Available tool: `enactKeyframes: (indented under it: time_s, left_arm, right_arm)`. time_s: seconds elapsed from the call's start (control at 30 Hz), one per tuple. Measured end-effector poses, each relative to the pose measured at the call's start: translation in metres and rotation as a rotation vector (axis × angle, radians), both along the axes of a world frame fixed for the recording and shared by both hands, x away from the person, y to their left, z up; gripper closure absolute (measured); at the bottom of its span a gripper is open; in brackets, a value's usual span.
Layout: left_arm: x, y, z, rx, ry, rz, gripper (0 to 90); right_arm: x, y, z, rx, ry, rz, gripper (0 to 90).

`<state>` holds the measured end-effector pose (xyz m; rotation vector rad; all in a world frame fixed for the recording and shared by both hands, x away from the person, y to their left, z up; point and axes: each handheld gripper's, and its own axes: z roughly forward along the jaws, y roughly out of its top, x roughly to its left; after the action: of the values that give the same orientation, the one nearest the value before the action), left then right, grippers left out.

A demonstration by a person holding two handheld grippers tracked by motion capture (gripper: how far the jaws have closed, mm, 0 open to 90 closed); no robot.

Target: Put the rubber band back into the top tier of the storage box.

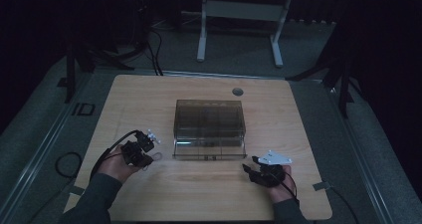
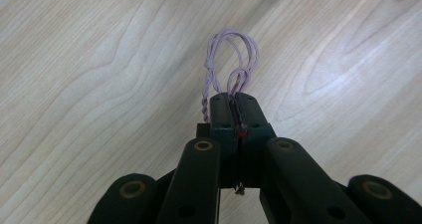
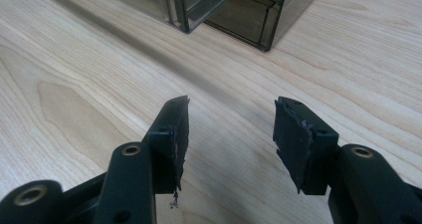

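1. The wooden surface (image 1: 149, 97) carries a smoky clear drawer box (image 1: 209, 119) at its middle, its bottom drawer (image 1: 209, 149) pulled out toward me.
2. My right claw (image 1: 250, 168) waits near the box's front right corner, jaws apart, empty.
3. My left claw (image 2: 234, 102) is clamped on a thin pinkish looped cord (image 2: 231, 59), just above the surface, left of the drawer. I judge the pick done; stowing it remains.

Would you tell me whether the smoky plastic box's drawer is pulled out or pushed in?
Pulled out: the drawer juts forward from the box toward the person.
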<state>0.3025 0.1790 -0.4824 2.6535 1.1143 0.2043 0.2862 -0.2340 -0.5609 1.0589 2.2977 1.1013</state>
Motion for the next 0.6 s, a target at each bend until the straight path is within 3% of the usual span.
enactKeyframes:
  time_s: [0.6]
  left_arm:
    - [-0.001,0.002,0.025,-0.035,-0.024,-0.034,88.6]
  right_arm:
    - [0.001,0.001,-0.002,-0.013,0.006,0.0,47.2]
